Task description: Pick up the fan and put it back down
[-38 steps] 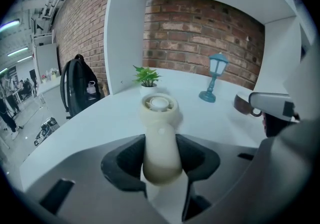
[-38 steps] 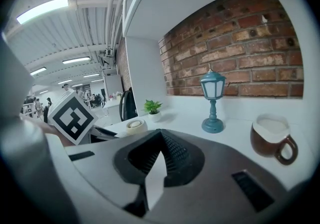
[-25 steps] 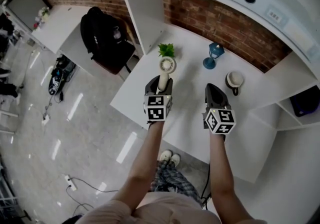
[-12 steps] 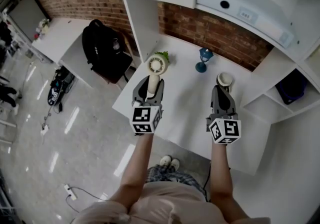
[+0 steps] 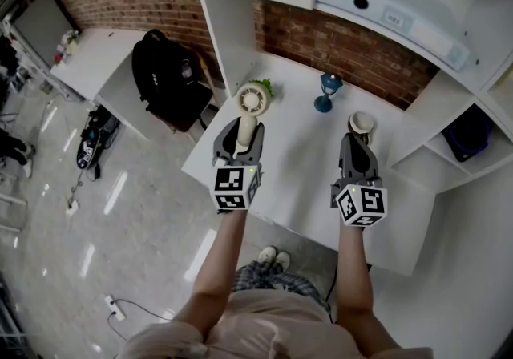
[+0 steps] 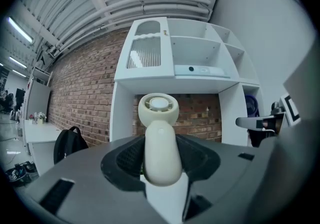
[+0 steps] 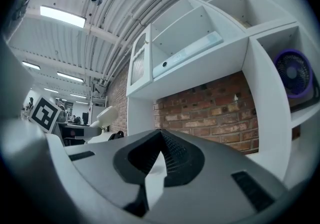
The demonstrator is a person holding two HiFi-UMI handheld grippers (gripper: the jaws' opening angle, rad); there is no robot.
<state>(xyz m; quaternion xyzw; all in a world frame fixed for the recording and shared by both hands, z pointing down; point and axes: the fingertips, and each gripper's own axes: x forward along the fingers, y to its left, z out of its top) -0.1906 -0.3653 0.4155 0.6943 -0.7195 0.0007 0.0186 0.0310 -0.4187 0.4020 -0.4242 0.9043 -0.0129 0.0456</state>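
I've got left gripper (image 5: 240, 135) clamped on fan (image 5: 250, 101) handle, fan head out past jaws, held up off white desk (image 5: 300, 169). Right gripper (image 5: 356, 143) jaws together, empty. Lift looks done; next, lower gently, seat fan steady, then release

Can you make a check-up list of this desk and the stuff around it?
Surface: white desk, mostly bare.
Job's things: cream fan, held by its handle in the left claw.
Clutter: small green plant, blue ornament and cup at the desk's back; purple fan in a shelf cubby.
Grippers: left claw shut on the cream fan; right claw shut, empty.
Cables: power strip on the floor.
Surroundings: brick wall, white shelves, black backpack.
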